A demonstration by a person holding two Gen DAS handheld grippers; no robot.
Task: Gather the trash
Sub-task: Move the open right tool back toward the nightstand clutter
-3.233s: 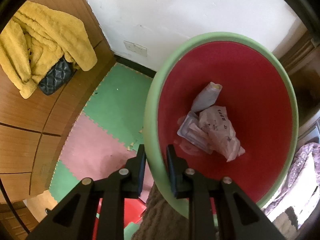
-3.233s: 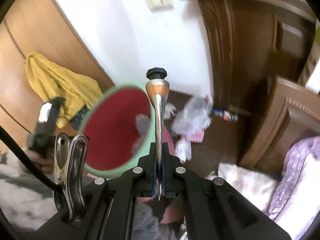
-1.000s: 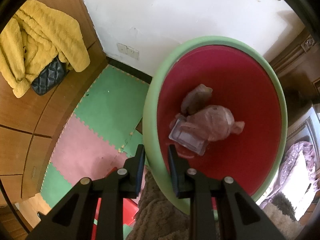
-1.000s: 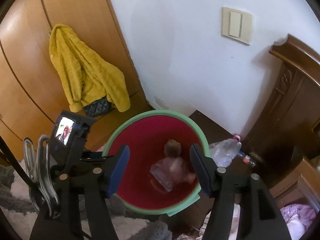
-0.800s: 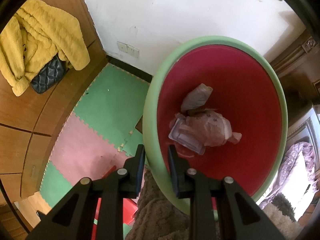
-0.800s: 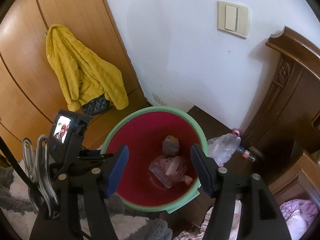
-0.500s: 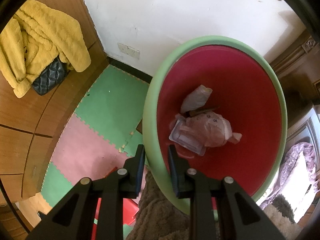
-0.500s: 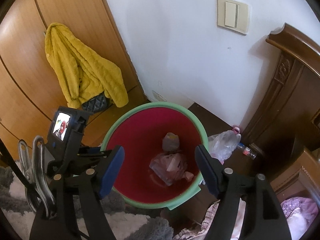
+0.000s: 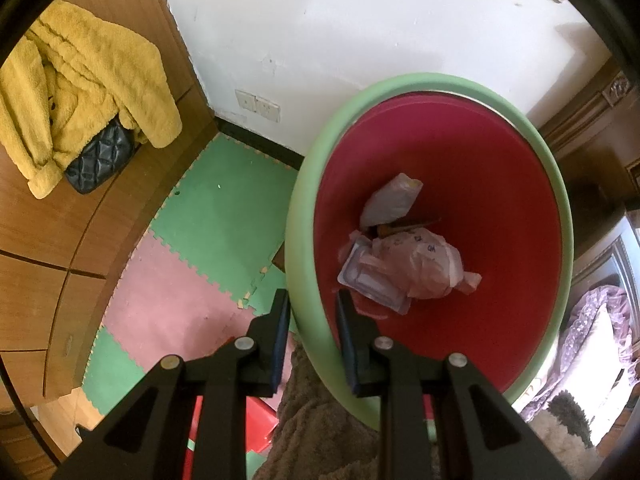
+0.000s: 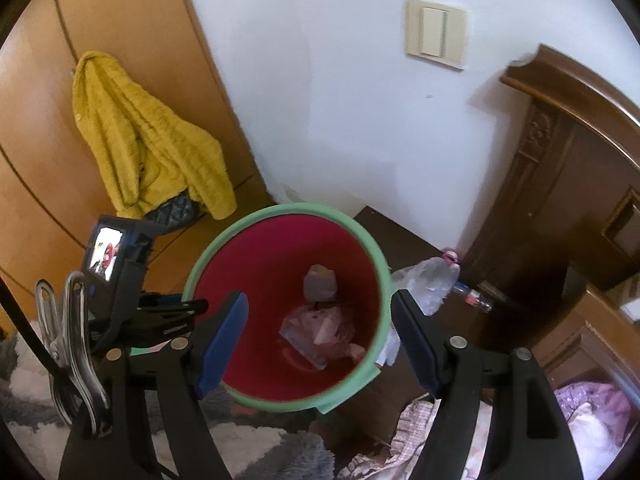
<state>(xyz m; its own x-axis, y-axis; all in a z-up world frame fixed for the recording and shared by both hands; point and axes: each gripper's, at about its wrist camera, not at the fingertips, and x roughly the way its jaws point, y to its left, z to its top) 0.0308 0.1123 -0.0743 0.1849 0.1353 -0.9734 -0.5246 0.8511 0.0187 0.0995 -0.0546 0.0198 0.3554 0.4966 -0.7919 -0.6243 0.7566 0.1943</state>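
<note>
Trash (image 9: 404,268): crumpled pink bag, wrappers in bin (image 9: 304,216); left gripper (image 9: 312,312) pinches rim, right gripper (image 10: 320,332) spread.

Both wrist views look down — sharing the bin (image 9: 304,216) (image 10: 382,264) — left nearer.

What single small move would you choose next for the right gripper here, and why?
Probably swing the open, empty right gripper toward the crumpled plastic bottle lying outside the bin. The left gripper already grips the bin's rim, and that bottle is uncollected.
</note>
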